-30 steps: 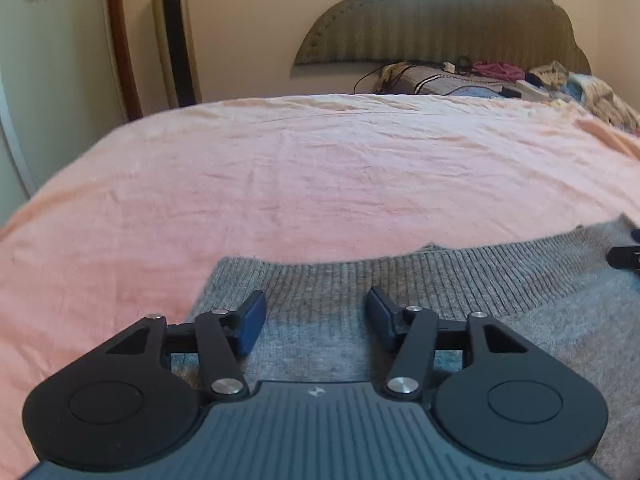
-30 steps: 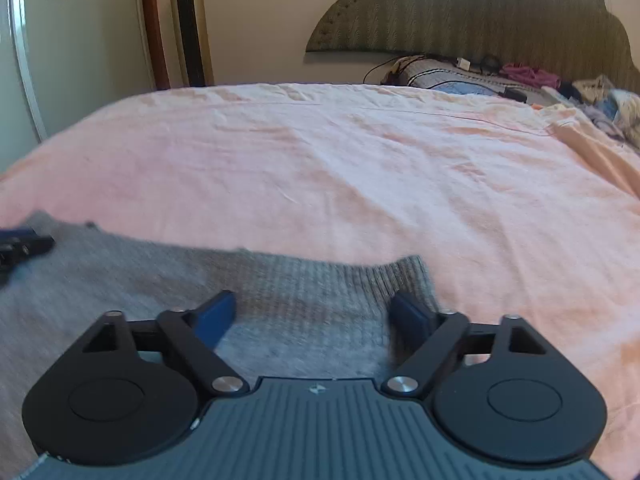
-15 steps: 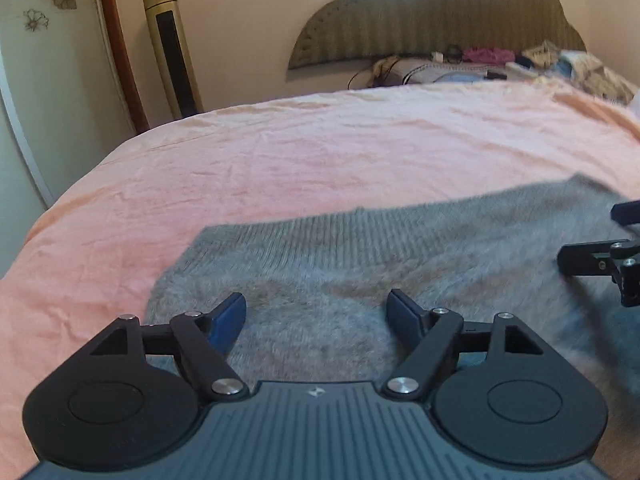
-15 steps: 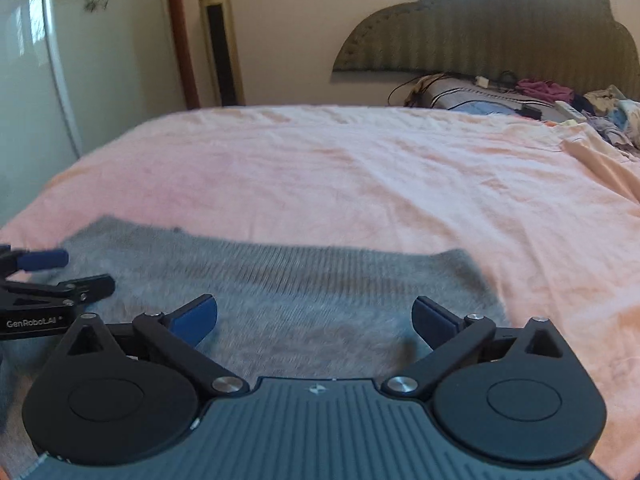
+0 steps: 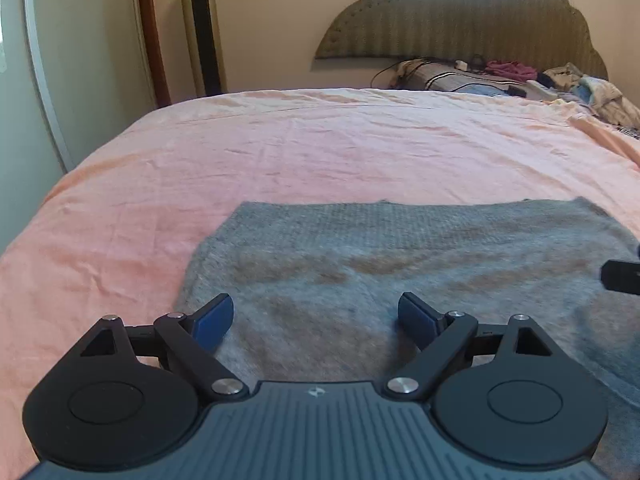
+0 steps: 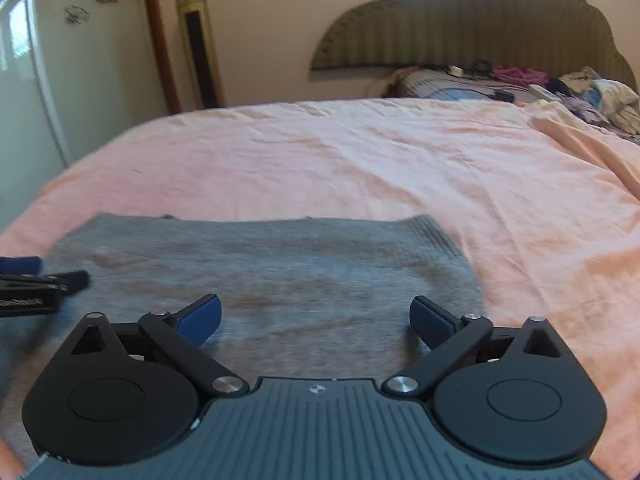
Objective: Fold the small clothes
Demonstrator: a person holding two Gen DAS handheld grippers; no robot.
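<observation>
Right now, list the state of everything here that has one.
Left gripper: open, empty, over the garment.
Right gripper: open, empty, over the garment.
Grey knit garment: lying flat on the bed.
Pink bedsheet: spread, lightly wrinkled.
Clothes pile: heaped by the headboard.

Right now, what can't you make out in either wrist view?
- Grey knit garment: near part hidden behind the left gripper body; garment type unclear.
- Same garment in the right wrist view: motion-blurred, near edge covered by the right gripper.
- Clothes pile by the headboard: too small to identify.
</observation>
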